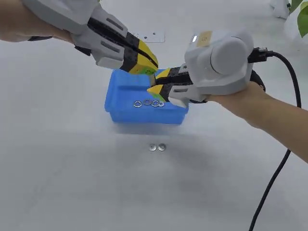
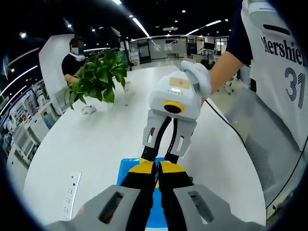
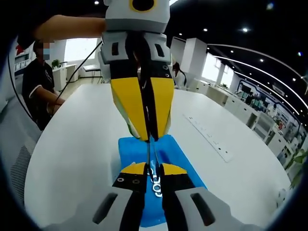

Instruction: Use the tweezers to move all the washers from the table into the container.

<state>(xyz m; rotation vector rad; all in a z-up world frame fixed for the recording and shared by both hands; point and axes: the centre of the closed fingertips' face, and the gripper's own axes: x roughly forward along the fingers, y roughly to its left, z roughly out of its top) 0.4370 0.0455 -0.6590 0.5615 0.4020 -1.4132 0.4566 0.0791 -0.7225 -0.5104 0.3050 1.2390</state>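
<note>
— Left tool [image 1: 151, 67] in from the upper left, right tool [image 1: 154, 87] in from the right, tips almost nose to nose above the blue rectangular plastic container [image 1: 122, 91]!

— And between them?

— Thin metal tweezers [image 3: 152, 161], running straight from one tip towards the other. Left tool clenched on the far end, yellow pads [image 3: 130, 103] pressed flat together.

— Right tool?

— Jaws drawn in narrow on either side of the tweezers. Impossible to tell whether truly pinching them or merely flanking.

— Washers, then?

— Four small silver ring washers [image 1: 148, 103] in a row inside the container, toward its near edge. Two more silver washers [image 1: 152, 147] side by side out on the white tabletop [image 1: 72, 173], just in front of the container and apart from both tools.

— Container itself?

— Flat on the tabletop, directly beneath the meeting tips.
</note>
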